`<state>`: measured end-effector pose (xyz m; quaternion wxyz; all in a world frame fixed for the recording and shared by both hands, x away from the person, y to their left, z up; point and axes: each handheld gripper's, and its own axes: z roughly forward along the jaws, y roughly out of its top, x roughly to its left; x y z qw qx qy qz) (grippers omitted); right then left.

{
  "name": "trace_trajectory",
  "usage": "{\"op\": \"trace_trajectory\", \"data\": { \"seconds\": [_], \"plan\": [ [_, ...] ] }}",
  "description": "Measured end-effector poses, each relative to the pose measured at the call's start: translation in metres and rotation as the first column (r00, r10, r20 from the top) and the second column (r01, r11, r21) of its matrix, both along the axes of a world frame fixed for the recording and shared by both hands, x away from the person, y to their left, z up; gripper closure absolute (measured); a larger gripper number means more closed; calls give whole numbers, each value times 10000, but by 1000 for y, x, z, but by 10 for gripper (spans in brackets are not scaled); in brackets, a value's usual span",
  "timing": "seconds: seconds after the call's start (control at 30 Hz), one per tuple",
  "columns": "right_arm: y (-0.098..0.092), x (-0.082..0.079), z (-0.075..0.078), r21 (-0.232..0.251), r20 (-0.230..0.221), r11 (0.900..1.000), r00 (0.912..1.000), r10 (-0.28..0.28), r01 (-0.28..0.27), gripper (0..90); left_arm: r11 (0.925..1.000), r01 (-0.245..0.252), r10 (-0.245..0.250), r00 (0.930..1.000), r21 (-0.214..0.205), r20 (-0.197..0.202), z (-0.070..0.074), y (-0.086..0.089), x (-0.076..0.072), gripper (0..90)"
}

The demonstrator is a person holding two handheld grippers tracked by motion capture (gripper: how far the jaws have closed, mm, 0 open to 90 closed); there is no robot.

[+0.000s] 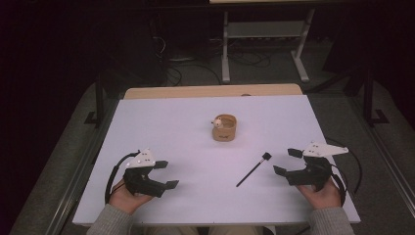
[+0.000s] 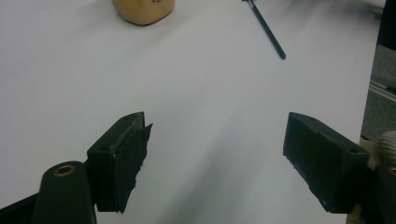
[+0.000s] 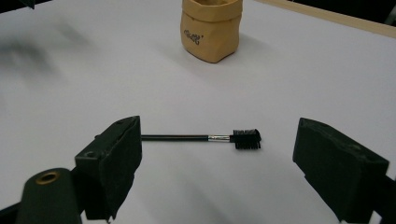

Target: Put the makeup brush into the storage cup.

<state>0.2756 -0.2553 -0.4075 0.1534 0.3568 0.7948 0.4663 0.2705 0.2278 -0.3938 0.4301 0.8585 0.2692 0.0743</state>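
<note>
A white, matte desk [image 1: 195,196] with a pale wooden strip along its far edge stands on grey carpet in a dark room; a white-legged frame [image 1: 264,44] and loose cables lie on the floor behind it.

The left tongs [image 1: 164,175] sit low near the desk's near-left corner, black jaws spread wide with nothing between them. Ahead of them and to their right stands a small tan pouch [image 1: 224,128], soft and crumpled like folded paper, rim rolled down, a dark printed mark on its side. Inside, a pale rounded thing [image 1: 218,121] peeks over the rim; what it is cannot be told.

Just left of the right tongs [image 1: 287,161] lies a thin black brush [image 1: 253,169], a straight stick with a silver ferrule and a short bristled head pointing away from the person. The right tongs also stand wide apart and empty, facing the brush without touching it.
</note>
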Motion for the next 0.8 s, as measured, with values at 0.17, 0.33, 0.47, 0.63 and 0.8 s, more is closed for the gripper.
{"op": "trace_trajectory", "data": {
  "seconds": [0.17,0.33,0.47,0.63,0.8],
  "plan": [
    [0,0,0,-39,-75,10000,10000,-7,7,145,9994,305,-303,9994,169,-141,1,-17,6,215],
    [-2,1,0,-22,-30,10000,10000,18,-18,145,9981,541,-534,9983,288,-220,4,-33,12,229],
    [-3,0,1,-7,21,10000,10000,10,-10,145,9955,811,-798,9965,497,-266,8,-47,16,237],
    [-4,1,1,-1,19,10000,10000,-6,6,145,9910,1086,-1060,9937,776,-366,11,-66,21,243],
    [-5,1,2,-25,28,10000,10000,-21,21,145,9879,1286,-1250,9911,868,-454,13,-79,27,257]
  ]
}}
